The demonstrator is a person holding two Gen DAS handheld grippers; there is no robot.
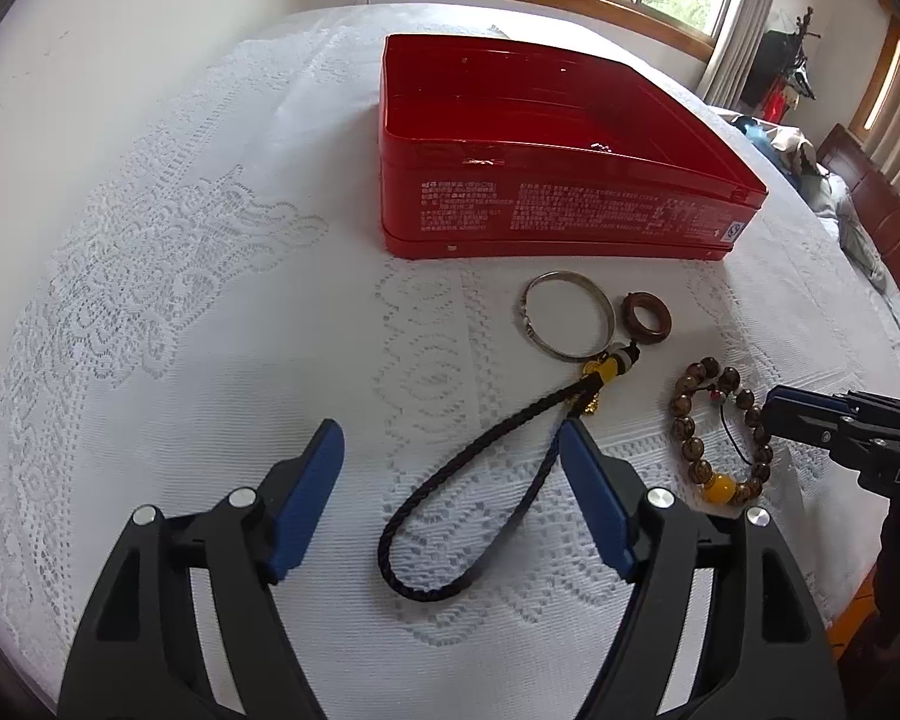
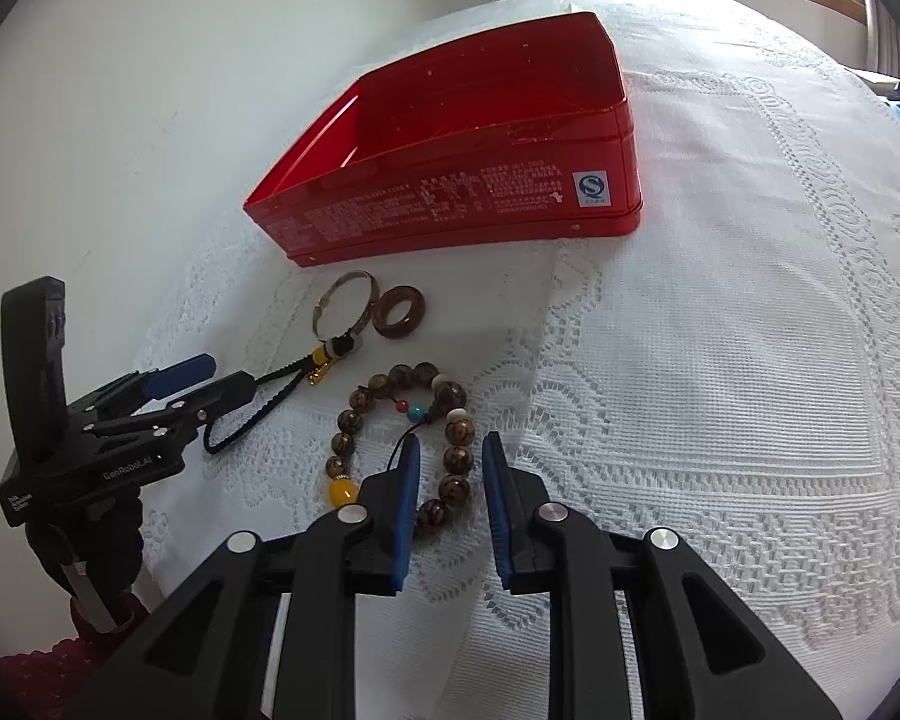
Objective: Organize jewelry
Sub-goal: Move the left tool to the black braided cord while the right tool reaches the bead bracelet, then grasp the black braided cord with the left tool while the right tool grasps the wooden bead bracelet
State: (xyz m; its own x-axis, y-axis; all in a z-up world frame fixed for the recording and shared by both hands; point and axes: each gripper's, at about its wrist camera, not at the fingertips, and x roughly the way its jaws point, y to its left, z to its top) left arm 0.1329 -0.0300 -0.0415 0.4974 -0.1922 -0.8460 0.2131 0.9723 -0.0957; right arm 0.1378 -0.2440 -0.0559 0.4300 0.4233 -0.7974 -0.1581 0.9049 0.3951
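White lace cloth [image 1: 180,300] covers the counter from edge to edge, with a window and a bed beyond it at about two o'clock in the left wrist view. Largest on it is the open red tin [image 1: 546,168], standing at twelve o'clock and seemingly bare inside. Just in front of the tin lie the jewelry pieces, none yet put away: a braided cord loop [image 1: 450,516] with a gold charm, tied to a brown wooden ring [image 1: 648,313], then the wooden bead bracelet [image 2: 402,438] with its yellow bead, and a thin silver bangle [image 1: 567,315] touching the cord's knot. Left hand-held gripper [image 1: 450,450] hangs wide open over the cord loop, gripping nothing. Right hand-held gripper [image 2: 450,462] is partly closed — its blue pads straddle the bracelet's right-hand run of beads at roughly three o'clock on the ring, but a gap shows on either side, so it has no hold yet. By my reading the step in hand is the first pick-up, the bracelet. Next move calls for closing on the beads, lifting clear — and carrying them over the tin's near wall.
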